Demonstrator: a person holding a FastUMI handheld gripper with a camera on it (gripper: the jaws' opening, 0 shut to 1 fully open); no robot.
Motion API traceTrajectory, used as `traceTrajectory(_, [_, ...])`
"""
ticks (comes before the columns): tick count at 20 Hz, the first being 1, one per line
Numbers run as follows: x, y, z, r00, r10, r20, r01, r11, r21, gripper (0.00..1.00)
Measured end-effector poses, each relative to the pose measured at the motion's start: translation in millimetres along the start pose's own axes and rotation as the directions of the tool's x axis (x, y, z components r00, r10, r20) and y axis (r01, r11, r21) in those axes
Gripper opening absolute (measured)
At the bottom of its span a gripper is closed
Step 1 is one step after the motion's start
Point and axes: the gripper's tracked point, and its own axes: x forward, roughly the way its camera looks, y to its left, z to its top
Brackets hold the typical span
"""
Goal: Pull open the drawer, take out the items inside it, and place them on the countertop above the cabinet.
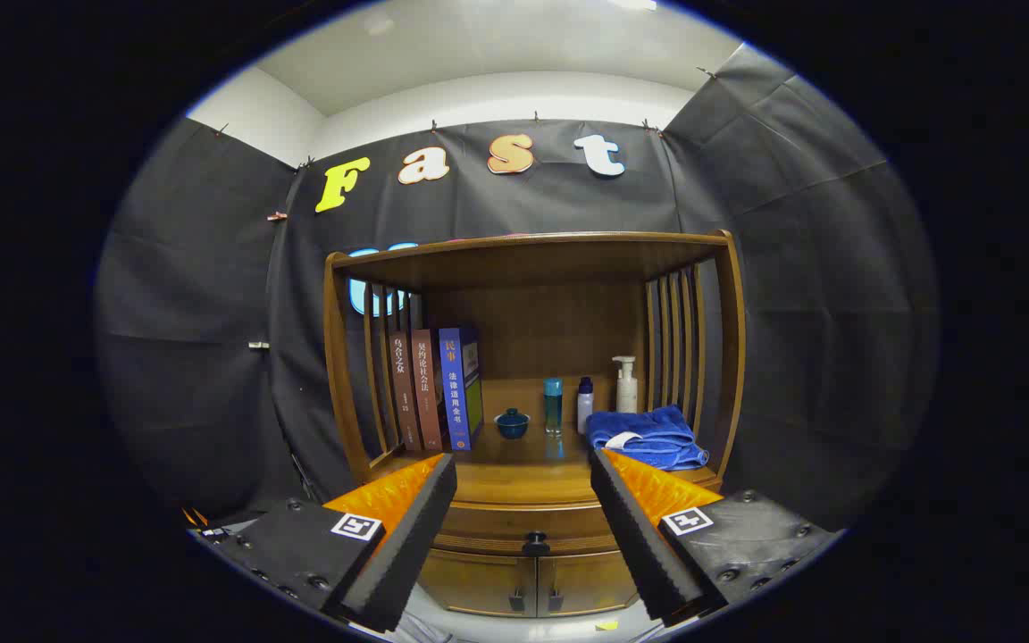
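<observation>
**Open gripper lined up on a closed drawer's knob**

Nearest, the gripper (523, 487) is released, its two fingers spread wide and holding nothing. Between them and a little beyond sits the dark knob (535, 542) of the drawer (523, 522), which is shut; the drawer front runs crosswise, left to right, so the pull comes straight back toward the gripper. Below it are two cabinet doors (528, 582). Farther on, the countertop (514, 473) carries books (437, 388), a small bowl (512, 422), bottles (553, 405) and a folded blue towel (648, 438) (the drawer's contents are hidden).
</observation>
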Motion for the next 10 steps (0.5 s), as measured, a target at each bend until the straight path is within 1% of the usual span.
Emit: traceTrajectory(10, [3.8, 0.1, 0.1, 1.000, 0.000, 0.006, 0.000, 1.000, 0.001, 0.98])
